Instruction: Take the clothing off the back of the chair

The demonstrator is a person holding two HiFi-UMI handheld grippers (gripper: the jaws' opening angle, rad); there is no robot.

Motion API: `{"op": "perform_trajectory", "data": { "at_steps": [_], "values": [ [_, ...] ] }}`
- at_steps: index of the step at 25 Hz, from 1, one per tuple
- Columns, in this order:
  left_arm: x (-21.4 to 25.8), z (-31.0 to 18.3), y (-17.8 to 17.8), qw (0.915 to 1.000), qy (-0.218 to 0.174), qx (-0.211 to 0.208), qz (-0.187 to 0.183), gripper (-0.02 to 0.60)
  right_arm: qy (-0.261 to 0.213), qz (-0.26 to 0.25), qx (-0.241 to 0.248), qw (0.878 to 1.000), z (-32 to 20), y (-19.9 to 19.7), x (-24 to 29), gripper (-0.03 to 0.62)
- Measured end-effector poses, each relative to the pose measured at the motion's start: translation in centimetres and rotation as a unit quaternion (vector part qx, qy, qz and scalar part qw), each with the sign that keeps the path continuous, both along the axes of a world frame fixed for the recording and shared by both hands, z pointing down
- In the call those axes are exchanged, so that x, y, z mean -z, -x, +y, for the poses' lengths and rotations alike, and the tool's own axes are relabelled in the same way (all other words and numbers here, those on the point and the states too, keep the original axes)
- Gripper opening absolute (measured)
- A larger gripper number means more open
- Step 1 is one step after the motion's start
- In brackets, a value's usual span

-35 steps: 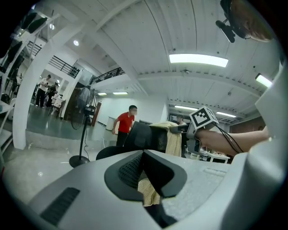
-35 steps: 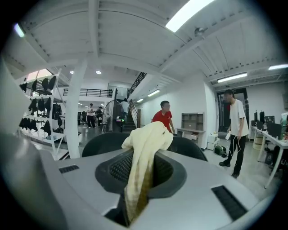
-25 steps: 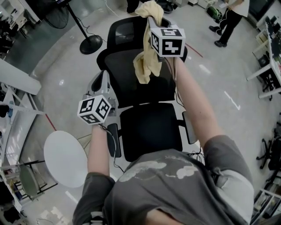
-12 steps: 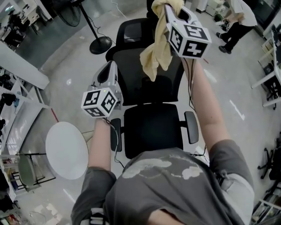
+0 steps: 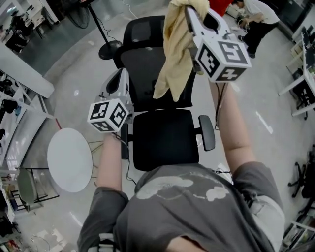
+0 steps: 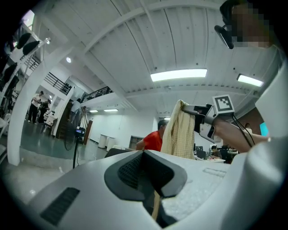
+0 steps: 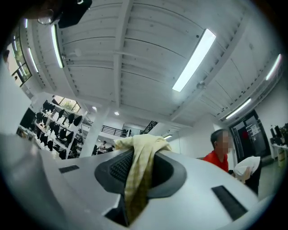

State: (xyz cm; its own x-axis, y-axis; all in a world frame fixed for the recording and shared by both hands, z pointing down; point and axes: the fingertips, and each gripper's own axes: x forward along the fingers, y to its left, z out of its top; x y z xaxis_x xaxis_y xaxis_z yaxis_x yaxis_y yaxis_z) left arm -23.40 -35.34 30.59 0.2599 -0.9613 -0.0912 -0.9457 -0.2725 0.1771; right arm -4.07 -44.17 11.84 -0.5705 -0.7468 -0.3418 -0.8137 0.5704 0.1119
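Note:
The clothing (image 5: 174,49) is a pale yellow garment hanging from my right gripper (image 5: 189,7), which is shut on its top edge. It dangles in front of the black mesh chair back (image 5: 140,69), lifted off the top of it. In the right gripper view the fabric (image 7: 137,179) is pinched between the pads and trails down. My left gripper (image 5: 120,74) hovers beside the chair's left side, jaws together and empty. From the left gripper view, the garment (image 6: 177,130) hangs from the raised right gripper (image 6: 186,108).
Below me is the chair's black seat (image 5: 165,138) with two armrests. A round white table (image 5: 69,160) stands to the left, a fan's floor base (image 5: 109,49) behind the chair. People stand at the upper right (image 5: 256,19), desks along the right edge.
My right gripper has risen and come nearer with the garment, which came off the chair's back and now hangs free. My left gripper has lifted a little beside the chair.

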Motion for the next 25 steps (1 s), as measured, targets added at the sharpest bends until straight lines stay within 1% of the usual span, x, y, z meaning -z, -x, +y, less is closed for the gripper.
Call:
{"op": "perform_trajectory", "data": {
  "at_steps": [4, 9, 13, 18, 25],
  "values": [
    [-0.5, 3.1, -2.2, 1.0, 0.006, -0.001, 0.002, 0.0, 0.028, 0.013, 0.022, 0.999, 4.2, -2.0, -4.4, 0.057],
    [-0.8, 7.0, -5.1, 1.0, 0.009, -0.002, 0.002, 0.0, 0.086, 0.007, 0.031, 0.996, 7.9, -4.4, -9.2, 0.058],
    [-1.3, 10.1, -7.3, 0.9999, 0.012, -0.003, 0.003, 0.0, 0.096, 0.017, 0.034, 0.995, 11.3, -6.3, -11.3, 0.058],
    [-2.3, 13.9, -9.8, 0.9997, 0.024, -0.004, 0.006, 0.0, 0.108, 0.016, 0.034, 0.993, 15.2, -8.9, -12.8, 0.058],
    [-3.8, 18.8, -11.8, 0.9992, 0.039, 0.0, 0.005, 0.0, 0.136, 0.029, 0.031, 0.99, 19.6, -10.8, -15.9, 0.06]
  ]
}}
